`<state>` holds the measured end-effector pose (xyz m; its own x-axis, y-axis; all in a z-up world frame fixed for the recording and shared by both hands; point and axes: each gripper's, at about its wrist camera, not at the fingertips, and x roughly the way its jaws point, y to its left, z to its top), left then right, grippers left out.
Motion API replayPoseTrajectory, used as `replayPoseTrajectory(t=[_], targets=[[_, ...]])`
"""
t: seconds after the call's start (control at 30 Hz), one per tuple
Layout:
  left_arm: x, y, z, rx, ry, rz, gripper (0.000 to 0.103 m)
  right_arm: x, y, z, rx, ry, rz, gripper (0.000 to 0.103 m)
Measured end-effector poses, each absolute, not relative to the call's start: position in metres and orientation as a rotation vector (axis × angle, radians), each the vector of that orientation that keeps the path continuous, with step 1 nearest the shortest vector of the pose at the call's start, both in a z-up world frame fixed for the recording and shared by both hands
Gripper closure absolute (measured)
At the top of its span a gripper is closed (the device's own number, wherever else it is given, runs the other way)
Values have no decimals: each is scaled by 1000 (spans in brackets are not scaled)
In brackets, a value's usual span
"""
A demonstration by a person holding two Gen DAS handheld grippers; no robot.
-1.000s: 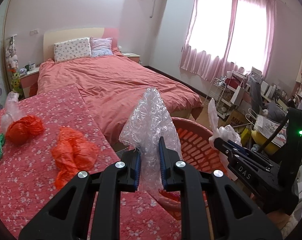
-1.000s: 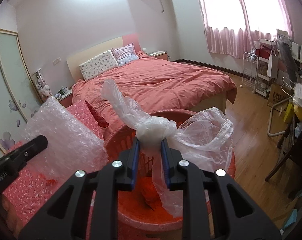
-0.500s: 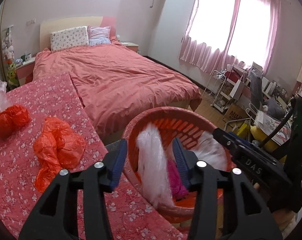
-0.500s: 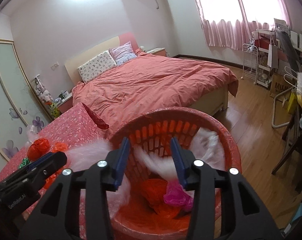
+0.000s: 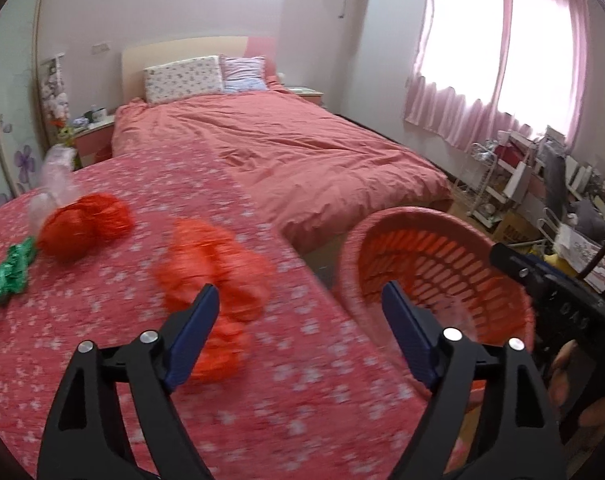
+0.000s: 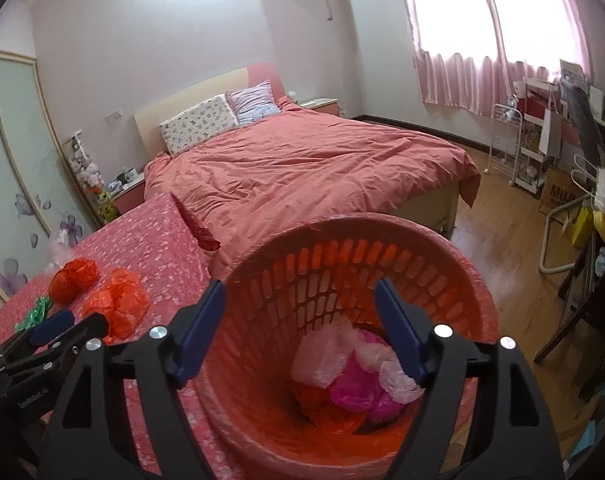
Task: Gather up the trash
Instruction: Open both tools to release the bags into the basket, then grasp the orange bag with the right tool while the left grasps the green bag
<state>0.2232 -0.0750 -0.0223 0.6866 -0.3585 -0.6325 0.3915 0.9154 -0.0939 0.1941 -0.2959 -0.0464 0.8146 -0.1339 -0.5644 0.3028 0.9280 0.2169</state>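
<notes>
A red slatted basket (image 6: 454,264) stands at the table's right edge and also shows in the left wrist view (image 5: 382,232). Inside lie bubble wrap (image 6: 322,356), a clear bag (image 6: 394,372), a pink bag (image 6: 358,388) and orange plastic. My right gripper (image 6: 300,320) is open and empty above the basket. My left gripper (image 5: 300,320) is open and empty over the table, beside the basket. On the flowered tablecloth (image 5: 102,360) lie an orange bag (image 5: 218,276), a red bag (image 5: 82,228), green foil (image 5: 6,276) and a clear bag (image 5: 54,184).
A bed with a red duvet (image 5: 302,160) stands behind the table. A rack and cluttered shelves (image 6: 542,148) line the right wall under pink curtains. A wooden floor (image 6: 502,240) lies right of the basket.
Both grippers opened and dropped their loads, the bubble wrap and the clear bag, into the basket. The left gripper has since swung left toward the table.
</notes>
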Motion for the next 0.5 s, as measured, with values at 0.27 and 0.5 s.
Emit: replayPoseTrajectory(t=[0.27, 0.5], targets=[[239, -4, -28, 21, 721, -282, 16, 215, -244, -41, 239, 597, -155, 21], [250, 68, -31, 5, 729, -104, 16, 239, -185, -37, 181, 616, -62, 21]])
